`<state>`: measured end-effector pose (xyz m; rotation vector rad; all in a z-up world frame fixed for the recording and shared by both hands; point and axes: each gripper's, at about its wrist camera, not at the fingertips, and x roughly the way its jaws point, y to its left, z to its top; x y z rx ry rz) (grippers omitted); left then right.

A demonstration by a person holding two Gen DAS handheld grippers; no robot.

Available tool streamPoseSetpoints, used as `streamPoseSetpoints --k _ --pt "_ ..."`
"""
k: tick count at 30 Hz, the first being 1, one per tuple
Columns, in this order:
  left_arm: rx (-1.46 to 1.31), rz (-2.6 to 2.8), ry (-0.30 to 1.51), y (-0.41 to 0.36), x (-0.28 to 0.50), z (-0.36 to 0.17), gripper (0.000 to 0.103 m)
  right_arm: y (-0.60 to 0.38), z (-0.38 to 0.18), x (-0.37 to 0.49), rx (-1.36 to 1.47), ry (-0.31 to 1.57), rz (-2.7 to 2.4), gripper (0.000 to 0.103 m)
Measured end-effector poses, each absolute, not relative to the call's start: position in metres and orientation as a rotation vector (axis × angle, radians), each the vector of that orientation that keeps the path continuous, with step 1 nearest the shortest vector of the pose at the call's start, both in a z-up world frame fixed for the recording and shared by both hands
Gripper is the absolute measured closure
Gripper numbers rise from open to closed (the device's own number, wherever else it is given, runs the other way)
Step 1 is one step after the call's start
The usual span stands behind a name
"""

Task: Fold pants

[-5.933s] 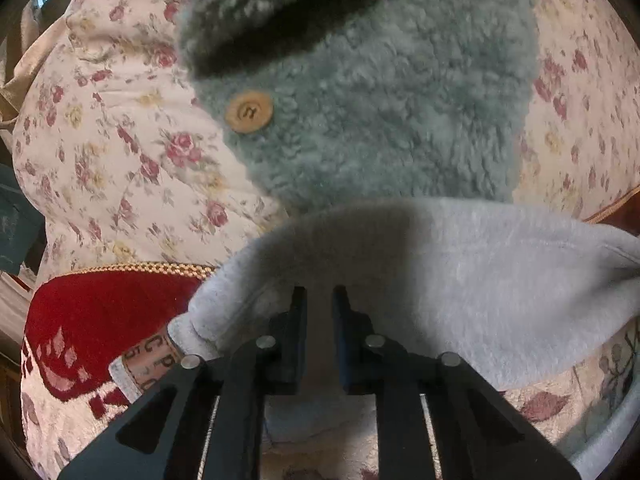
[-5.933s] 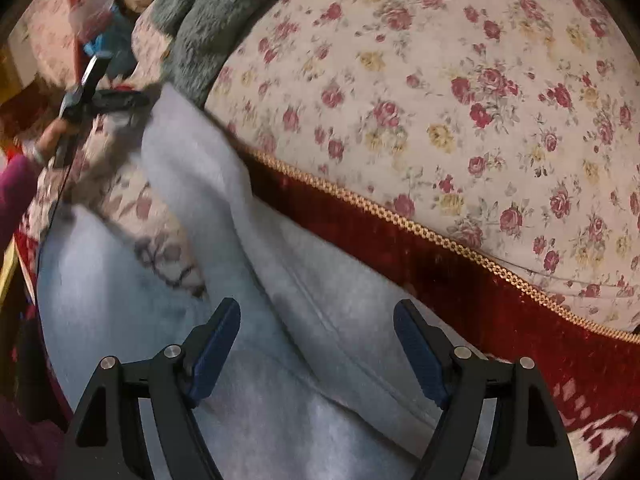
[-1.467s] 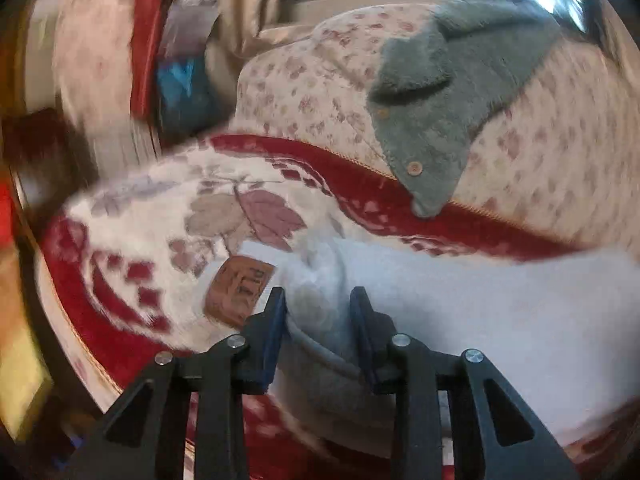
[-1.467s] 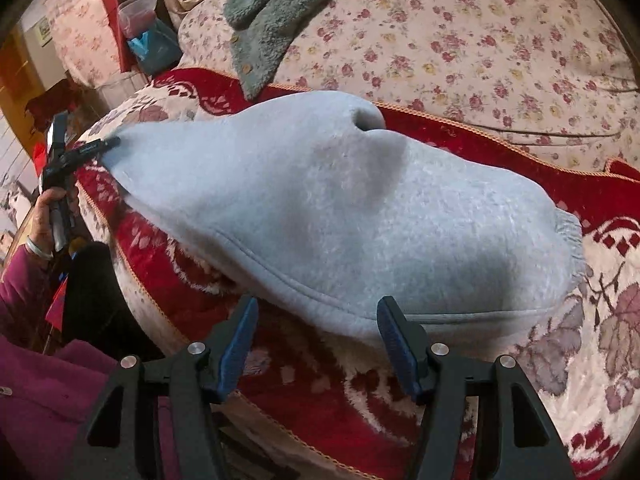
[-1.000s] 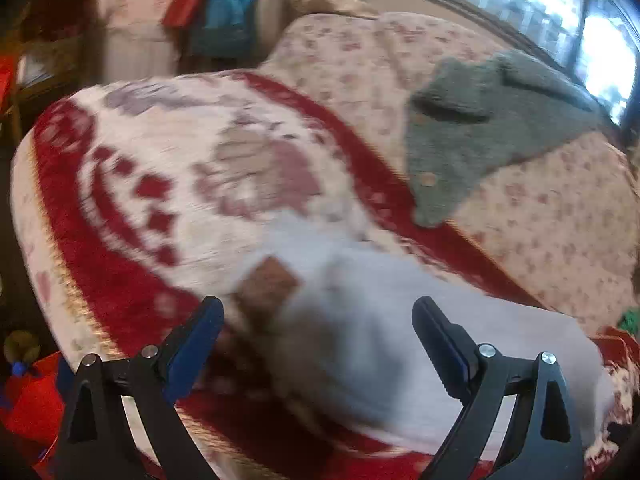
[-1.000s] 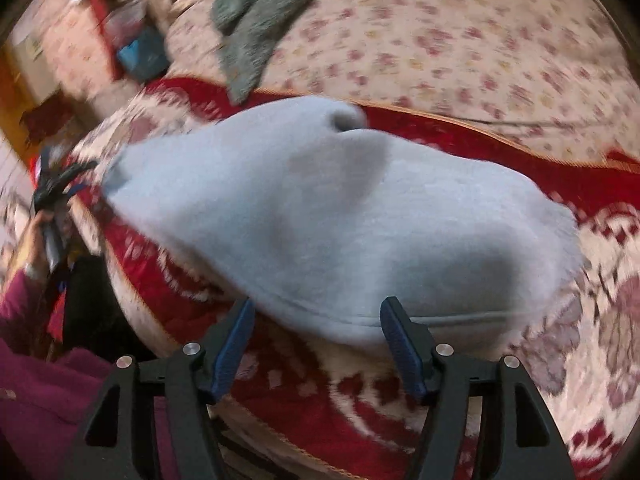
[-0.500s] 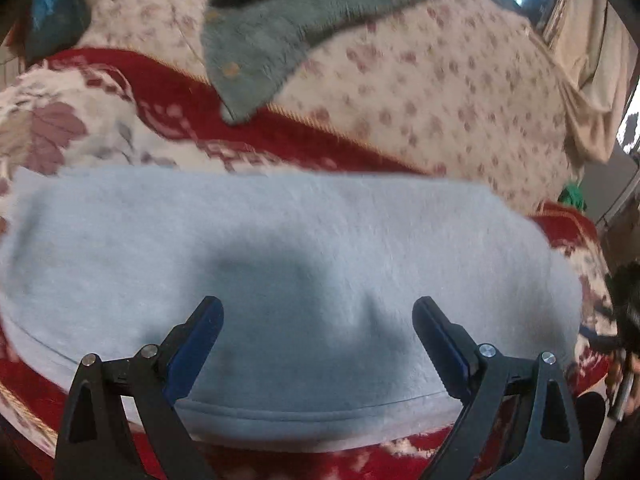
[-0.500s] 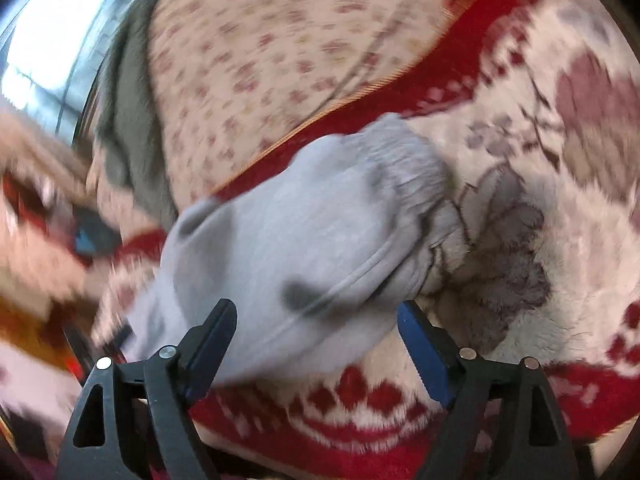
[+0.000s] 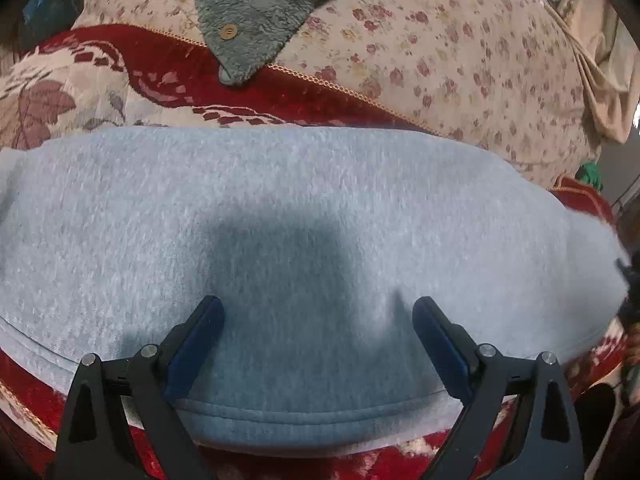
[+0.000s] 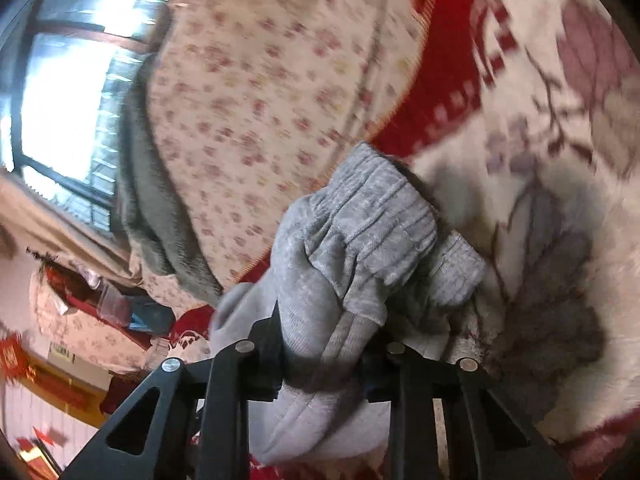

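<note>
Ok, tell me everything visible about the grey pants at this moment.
The grey pants look like soft fleece with a stitched seam along the near edge. They lie folded lengthwise across the red patterned blanket. The left gripper is open above them. The right gripper is closing on a bunched fold near the ribbed cuffs.

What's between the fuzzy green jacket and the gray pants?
In the left wrist view, a bare strip of the red-patterned sofa cover separates the green jacket from the gray pants.
</note>
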<state>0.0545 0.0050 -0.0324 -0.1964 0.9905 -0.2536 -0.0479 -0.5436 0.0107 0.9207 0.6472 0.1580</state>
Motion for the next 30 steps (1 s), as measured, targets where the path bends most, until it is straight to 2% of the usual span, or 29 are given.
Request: streamPoseSetpoints --k 4,6,10,13,15,17,19,23,30 --pt "-0.18 -0.257 0.981 0.003 0.05 -0.034 0.008 -0.545 0.017 -0.078 0.923 0.623 0.134 0.077" --pt "-0.17 -0.265 0.98 0.004 0.049 -0.035 0.008 -0.544 0.012 -0.095 0.9 0.636 0.075 0.081" --pt "-0.163 -0.264 0.982 0.003 0.05 -0.036 0.008 -0.546 -0.013 -0.108 0.906 0.738 0.007 0.081" --pt "-0.163 -0.258 0.982 0.002 0.049 -0.034 0.008 -0.542 -0.015 -0.103 0.839 0.828 -0.048 0.075" --pt "-0.175 -0.263 0.98 0.004 0.048 -0.028 0.008 -0.539 0.003 -0.103 0.722 0.841 -0.103 0.065" --pt "-0.193 -0.295 0.952 0.004 0.049 -0.015 0.008 -0.536 0.027 -0.109 0.566 0.816 -0.22 0.048" --pt "-0.199 -0.332 0.918 0.001 0.053 0.0 0.008 -0.533 0.052 -0.111 0.446 0.762 -0.296 0.038" --pt "-0.233 -0.427 0.911 -0.019 0.078 0.018 0.003 -0.51 0.076 -0.087 0.436 0.695 -0.081 0.034" --pt "-0.186 -0.598 0.944 -0.104 0.134 0.03 0.003 -0.443 0.04 0.015 0.292 0.781 0.089 0.033"
